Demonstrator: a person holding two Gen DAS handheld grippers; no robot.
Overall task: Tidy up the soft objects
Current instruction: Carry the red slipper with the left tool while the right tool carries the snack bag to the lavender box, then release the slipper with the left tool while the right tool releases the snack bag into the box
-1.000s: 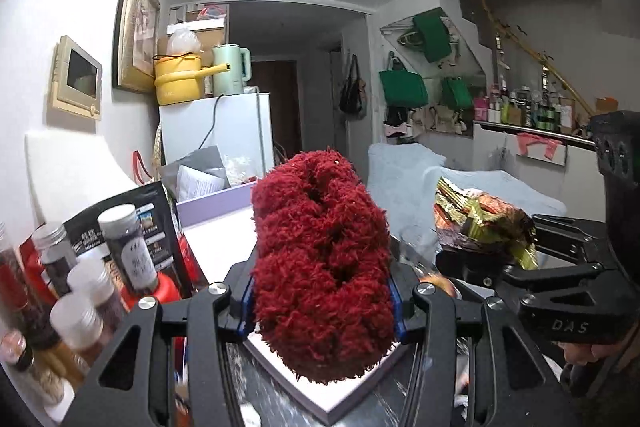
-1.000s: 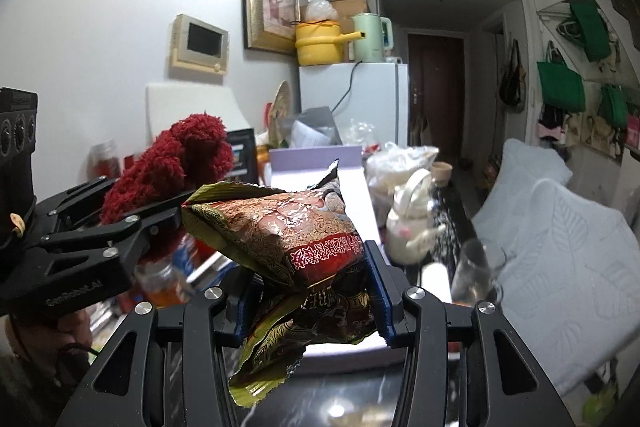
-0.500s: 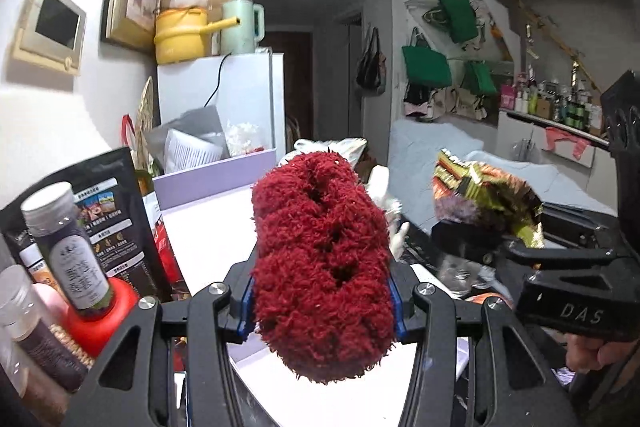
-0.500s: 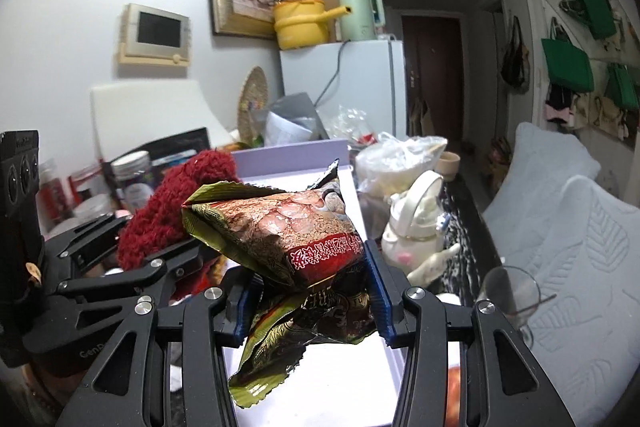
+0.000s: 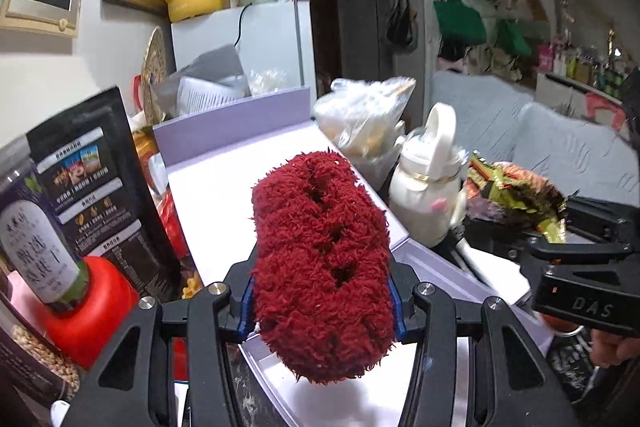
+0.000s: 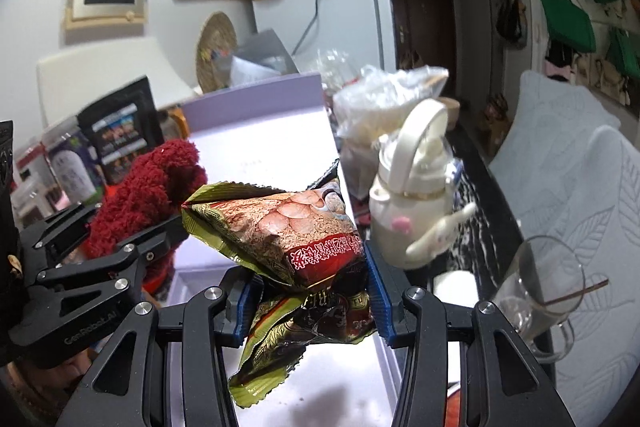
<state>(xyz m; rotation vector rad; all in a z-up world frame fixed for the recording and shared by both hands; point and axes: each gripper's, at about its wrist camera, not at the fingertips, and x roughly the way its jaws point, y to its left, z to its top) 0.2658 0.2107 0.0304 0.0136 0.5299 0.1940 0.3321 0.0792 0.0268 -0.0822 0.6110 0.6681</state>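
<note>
Left wrist view: the left gripper pinched a fuzzy dark-red yarn bundle at frame centre; the right gripper clamped a crinkled red-and-green foil snack packet.

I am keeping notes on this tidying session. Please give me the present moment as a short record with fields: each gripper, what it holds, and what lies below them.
left gripper: shut on fluffy dark red yarn bundle
right gripper: shut on crinkled red and green foil snack bags
below both: open pale lilac box with white inside
right of box: white ceramic teapot, empty glass mug
left of box: black printed pouch
</note>
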